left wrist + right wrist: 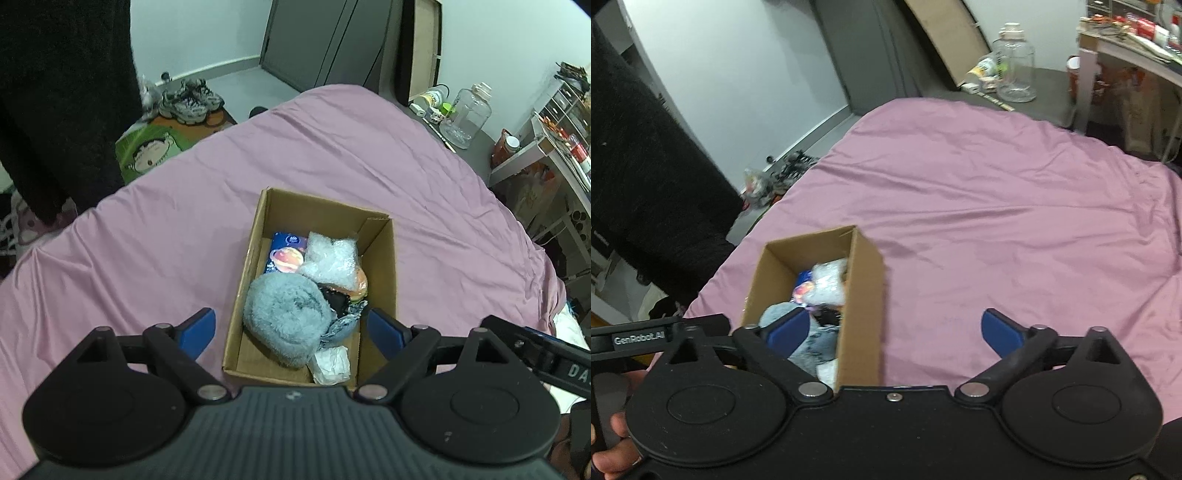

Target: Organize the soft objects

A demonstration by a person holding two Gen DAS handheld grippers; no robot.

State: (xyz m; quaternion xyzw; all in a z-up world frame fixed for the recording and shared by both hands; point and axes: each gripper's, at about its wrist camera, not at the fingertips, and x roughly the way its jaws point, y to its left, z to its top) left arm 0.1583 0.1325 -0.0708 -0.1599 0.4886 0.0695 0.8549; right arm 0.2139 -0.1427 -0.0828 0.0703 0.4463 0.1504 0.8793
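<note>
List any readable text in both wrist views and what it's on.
"GenRobot.AI": white print on the black bar at the left edge of the right wrist view.
"DA": cut-off white letters on the black bar at the right edge of the left wrist view.
Blue packet in the cardboard box: print too small to read.

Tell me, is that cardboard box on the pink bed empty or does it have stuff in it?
It has stuff in it. The open-topped cardboard box holds a fluffy grey roll, bubble wrap, a blue packet and crumpled white paper.

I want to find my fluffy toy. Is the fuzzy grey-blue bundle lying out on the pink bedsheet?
No, the fuzzy grey-blue bundle sits inside the open brown cardboard box, which rests on the pink bedsheet.
</note>
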